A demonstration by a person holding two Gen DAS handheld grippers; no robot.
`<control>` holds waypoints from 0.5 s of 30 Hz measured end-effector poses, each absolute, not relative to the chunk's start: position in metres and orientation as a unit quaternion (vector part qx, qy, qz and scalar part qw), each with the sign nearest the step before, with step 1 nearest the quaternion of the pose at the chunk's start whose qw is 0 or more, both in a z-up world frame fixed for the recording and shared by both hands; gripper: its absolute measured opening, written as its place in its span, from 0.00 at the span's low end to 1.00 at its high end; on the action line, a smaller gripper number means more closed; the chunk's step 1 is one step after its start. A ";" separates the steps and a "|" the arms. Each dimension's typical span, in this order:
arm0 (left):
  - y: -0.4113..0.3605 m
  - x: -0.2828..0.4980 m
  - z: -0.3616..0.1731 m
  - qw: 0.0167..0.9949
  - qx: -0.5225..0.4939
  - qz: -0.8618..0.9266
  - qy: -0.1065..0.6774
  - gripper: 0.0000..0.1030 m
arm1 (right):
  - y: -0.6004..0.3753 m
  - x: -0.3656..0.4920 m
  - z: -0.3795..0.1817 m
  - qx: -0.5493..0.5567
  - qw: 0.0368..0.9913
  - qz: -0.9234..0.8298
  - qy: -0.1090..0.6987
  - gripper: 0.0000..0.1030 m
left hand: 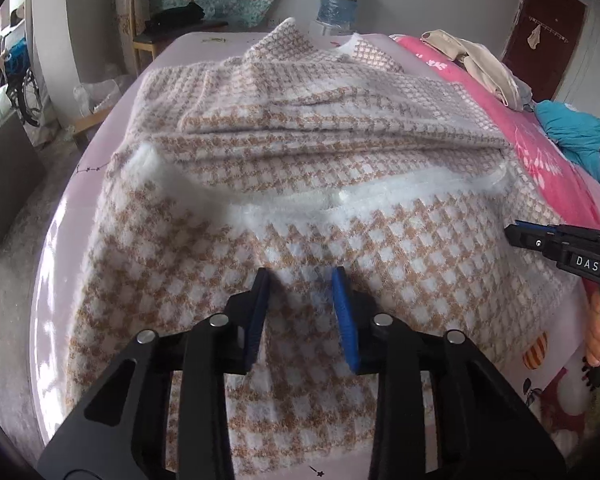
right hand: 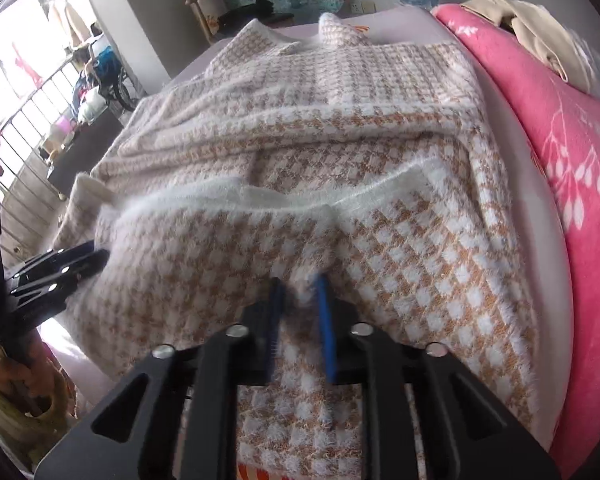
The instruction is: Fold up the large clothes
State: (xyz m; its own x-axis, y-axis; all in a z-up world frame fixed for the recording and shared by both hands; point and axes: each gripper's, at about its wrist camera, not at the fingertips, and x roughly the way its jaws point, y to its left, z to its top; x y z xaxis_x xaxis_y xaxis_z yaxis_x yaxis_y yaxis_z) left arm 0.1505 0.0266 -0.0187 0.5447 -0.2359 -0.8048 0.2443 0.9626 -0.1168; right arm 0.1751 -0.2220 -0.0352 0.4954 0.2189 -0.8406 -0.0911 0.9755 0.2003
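Observation:
A fuzzy tan-and-white houndstooth sweater (left hand: pixel 300 152) (right hand: pixel 320 120) lies spread on a bed, with a white ribbed band folded across its middle. In the left wrist view my left gripper (left hand: pixel 300 276) has its blue pads pressed on a raised pinch of the sweater's near edge. My right gripper (right hand: pixel 299 282) pinches the same near edge further right, with fabric bunched between its narrow blue pads. Each gripper shows in the other's view: the right one (left hand: pixel 516 234) at the right rim, the left one (right hand: pixel 96 254) at the left rim.
The bed has a lilac sheet (left hand: pixel 60 280) and a pink flowered blanket (right hand: pixel 580 140) along its right side with beige clothes (right hand: pixel 540 32) on it. A wooden chair (left hand: pixel 160 20) and a blue water bottle (left hand: pixel 338 0) stand beyond the far edge.

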 end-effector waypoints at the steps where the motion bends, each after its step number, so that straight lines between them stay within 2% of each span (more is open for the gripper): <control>1: 0.028 0.149 -0.017 0.880 0.003 -0.139 0.454 0.07 | -0.219 0.174 -0.032 0.054 0.866 0.086 0.490 0.06; 9: 0.037 0.154 0.018 0.908 0.000 -0.139 0.396 0.07 | -0.221 0.174 0.015 0.047 0.902 0.068 0.424 0.05; 12: 0.032 0.166 0.008 0.906 0.009 -0.134 0.402 0.07 | -0.221 0.185 0.003 0.045 0.900 0.061 0.430 0.05; 15: 0.030 0.178 -0.018 0.887 0.007 -0.134 0.443 0.10 | -0.219 0.195 -0.023 0.047 0.885 0.062 0.460 0.05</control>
